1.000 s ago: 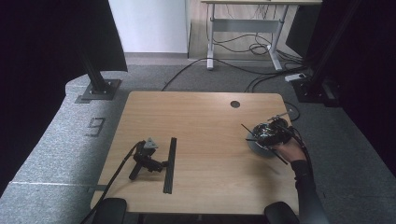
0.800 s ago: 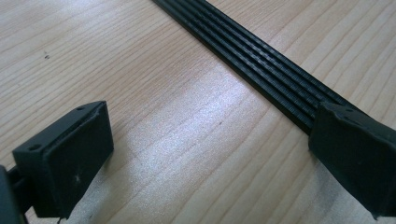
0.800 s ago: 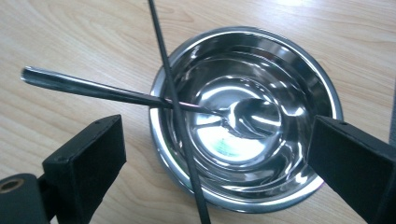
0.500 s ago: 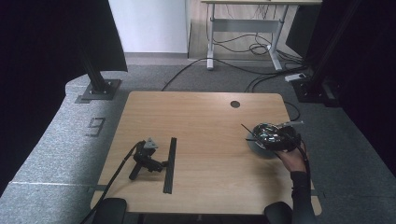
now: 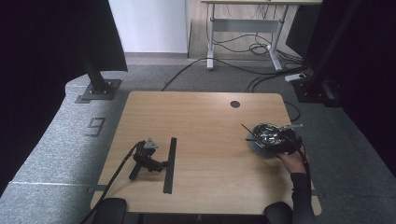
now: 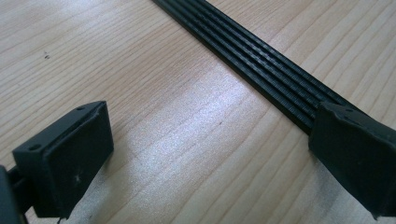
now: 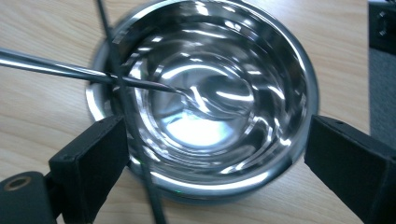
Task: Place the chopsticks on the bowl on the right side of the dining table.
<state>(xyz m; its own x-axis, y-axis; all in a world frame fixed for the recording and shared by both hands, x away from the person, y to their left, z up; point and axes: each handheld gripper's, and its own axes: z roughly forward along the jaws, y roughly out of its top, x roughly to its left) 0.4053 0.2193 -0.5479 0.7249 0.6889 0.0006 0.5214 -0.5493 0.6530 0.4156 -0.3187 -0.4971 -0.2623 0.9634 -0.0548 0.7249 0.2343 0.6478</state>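
Right tool [image 7: 215, 154] now lower over steel bowl [image 7: 205, 93], jaws apart

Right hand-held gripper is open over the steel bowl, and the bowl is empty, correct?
Not empty. The right gripper view shows the right hand-held gripper open over the bowl, but a thin metal rod reaches into it and a thin black stick lies across its rim.
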